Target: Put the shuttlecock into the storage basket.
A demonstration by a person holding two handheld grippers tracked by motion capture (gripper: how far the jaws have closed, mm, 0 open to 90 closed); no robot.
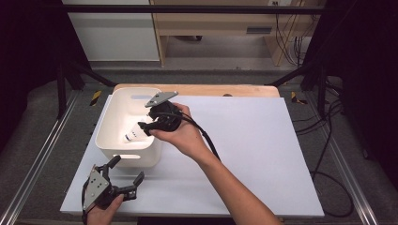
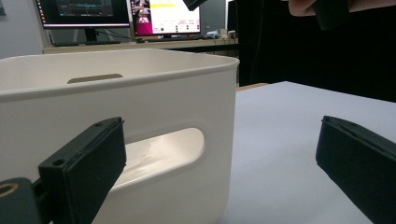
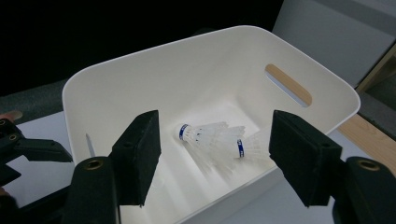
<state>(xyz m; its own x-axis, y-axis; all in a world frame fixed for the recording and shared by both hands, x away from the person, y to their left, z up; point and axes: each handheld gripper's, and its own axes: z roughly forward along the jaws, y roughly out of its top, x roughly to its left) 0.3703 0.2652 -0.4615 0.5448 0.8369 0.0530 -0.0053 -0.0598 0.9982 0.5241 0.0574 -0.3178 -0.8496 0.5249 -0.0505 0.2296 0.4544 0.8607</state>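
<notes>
A white plastic bin [image 1: 107, 123] with handle slots stands at the left of the white board. Two white shuttlecocks with blue bands [image 3: 210, 140] lie on its floor, and one shuttlecock [image 1: 133, 136] shows from above. My right gripper [image 1: 144, 129] hovers over the bin's right rim and points down into it. Its jaws [image 3: 215, 133] stand open, well above the shuttlecocks, with nothing between the pads. My left gripper [image 1: 126, 169] rests low at the board's front left, open, facing the bin's near wall [image 2: 187, 93] with its handle slot. Its jaws [image 2: 224, 158] are wide apart and empty.
The white board [image 1: 253, 154] lies on a wooden table [image 1: 211, 90], with bare room to the right of the bin. Metal rails [image 1: 37, 164] run along both sides, and cables [image 1: 328, 150] trail at the right. Monitors [image 2: 121, 14] stand beyond the bin.
</notes>
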